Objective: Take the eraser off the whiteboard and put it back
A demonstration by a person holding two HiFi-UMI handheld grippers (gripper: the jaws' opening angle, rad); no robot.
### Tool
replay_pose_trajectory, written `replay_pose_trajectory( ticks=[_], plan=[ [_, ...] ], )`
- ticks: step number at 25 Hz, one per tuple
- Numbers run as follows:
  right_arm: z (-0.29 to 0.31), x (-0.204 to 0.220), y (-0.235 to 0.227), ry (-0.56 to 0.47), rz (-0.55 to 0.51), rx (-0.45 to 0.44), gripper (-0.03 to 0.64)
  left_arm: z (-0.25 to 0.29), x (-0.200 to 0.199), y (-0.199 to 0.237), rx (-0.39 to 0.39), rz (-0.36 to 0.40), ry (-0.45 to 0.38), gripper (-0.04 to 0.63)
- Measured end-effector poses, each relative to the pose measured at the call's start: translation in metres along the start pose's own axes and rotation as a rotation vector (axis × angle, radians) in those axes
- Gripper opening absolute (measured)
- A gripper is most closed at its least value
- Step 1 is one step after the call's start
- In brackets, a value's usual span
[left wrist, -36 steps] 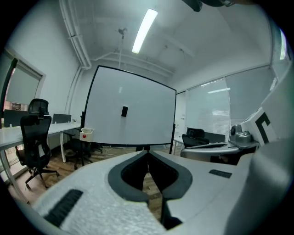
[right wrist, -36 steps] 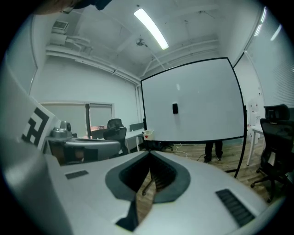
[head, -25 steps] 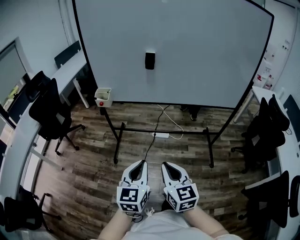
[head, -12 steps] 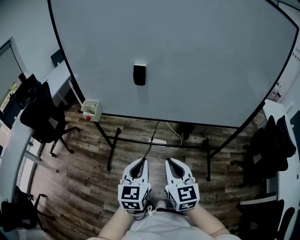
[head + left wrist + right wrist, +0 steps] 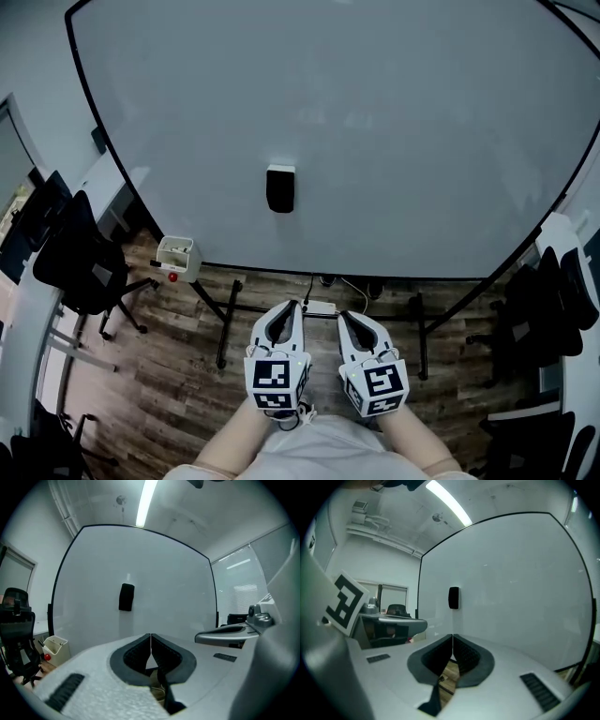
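Left gripper and right gripper are closed and empty; open one before reaching the eraser on the whiteboard.

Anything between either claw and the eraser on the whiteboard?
Nothing visible. The eraser sits alone on the bare whiteboard. The left claw and right claw, both shut and empty, face it through open air.
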State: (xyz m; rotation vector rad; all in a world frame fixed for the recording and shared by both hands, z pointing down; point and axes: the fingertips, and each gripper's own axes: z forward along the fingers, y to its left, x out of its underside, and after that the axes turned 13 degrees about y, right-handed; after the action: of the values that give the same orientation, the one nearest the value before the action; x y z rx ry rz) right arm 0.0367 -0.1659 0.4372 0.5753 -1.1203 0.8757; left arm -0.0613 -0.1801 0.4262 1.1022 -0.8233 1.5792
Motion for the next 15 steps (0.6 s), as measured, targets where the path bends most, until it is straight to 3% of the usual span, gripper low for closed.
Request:
replay_pose_trajectory(
  ticks=[12,13,15],
  plan=[
    [0.077,-0.046,-0.018,-0.009,-0.008,0.079,0.028,0.069,-0.080,0.057,0.054,0.025,-0.110,0.020],
    [0.081,-0.049,-0.020,-0.010,-0.012,0.085,0.028,0.073,-0.087,0.059,0.061,0.026,-0.124,0.055],
    [0.088,-0.053,-0.024,-0.008,-0.014,0.096,0.028,0.082,-0.098,0.065,0.063,0.026,-0.137,0.201]
  ],
)
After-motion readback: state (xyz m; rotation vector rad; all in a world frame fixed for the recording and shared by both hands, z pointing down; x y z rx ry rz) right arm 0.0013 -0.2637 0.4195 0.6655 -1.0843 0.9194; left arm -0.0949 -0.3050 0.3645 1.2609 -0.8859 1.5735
